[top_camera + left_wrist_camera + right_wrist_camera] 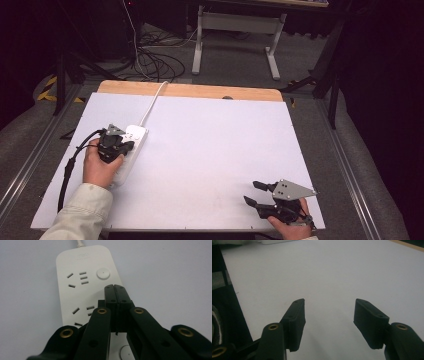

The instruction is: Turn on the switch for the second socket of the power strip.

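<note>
Power strip lies at bench left side, long axis running away from the person. Left hand-held gripper, jaws together, sits over it, tips just short of its round button. Right hand-held gripper, jaws apart, is well apart.

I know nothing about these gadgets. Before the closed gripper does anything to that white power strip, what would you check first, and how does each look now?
1. Left gripper shut, tips together: ok.
2. Tips lined up with the power strip's round button: not ok, they sit just short of it.
3. Tips touching the strip: cannot tell.
4. Sockets free of plugs: ok.
5. Right gripper open, away from the strip over bare white table: ok.
6. Strip's cord runs off the far edge, away from both hands: ok.
</note>
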Demonstrator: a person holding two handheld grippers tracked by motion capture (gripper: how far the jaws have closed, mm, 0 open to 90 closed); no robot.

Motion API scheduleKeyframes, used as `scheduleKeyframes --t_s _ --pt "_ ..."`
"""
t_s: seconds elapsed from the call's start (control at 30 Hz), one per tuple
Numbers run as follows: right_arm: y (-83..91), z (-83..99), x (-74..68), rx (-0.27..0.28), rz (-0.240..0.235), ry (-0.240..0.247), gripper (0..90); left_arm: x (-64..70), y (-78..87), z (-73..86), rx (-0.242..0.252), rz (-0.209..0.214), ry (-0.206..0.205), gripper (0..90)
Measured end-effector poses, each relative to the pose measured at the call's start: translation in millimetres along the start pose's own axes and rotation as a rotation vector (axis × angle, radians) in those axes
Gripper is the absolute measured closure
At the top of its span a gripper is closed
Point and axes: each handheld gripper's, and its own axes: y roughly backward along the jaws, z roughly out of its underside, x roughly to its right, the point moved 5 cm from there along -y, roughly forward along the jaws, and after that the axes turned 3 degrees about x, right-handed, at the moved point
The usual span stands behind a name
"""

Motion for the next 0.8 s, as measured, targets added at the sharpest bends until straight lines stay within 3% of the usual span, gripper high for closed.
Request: scheduleKeyframes --t_s 0.5,0.6,0.67,0.8 --pt "0.1 0.6 0.3 -0.001 0.0 -0.004 42.9 -0.3 0.1 1.1 0.003 0.002 0.011 90.0" --pt "0.2 0.8 0.9 0.003 0.003 -0.007 42.9 2.0 2.4 -0.3 0.005 -0.035 -0.033 90.0" --pt "0.3 0.7 1.1 0.003 0.003 -0.008 42.9 1.6 5.2 -1.0 0.003 -0.054 -0.022 89.9" --pt "-0.2 0.9 1.6 0.0 0.006 -0.009 42.9 3.9 12.7 -4.9 0.05 -0.021 -0.009 80.3"
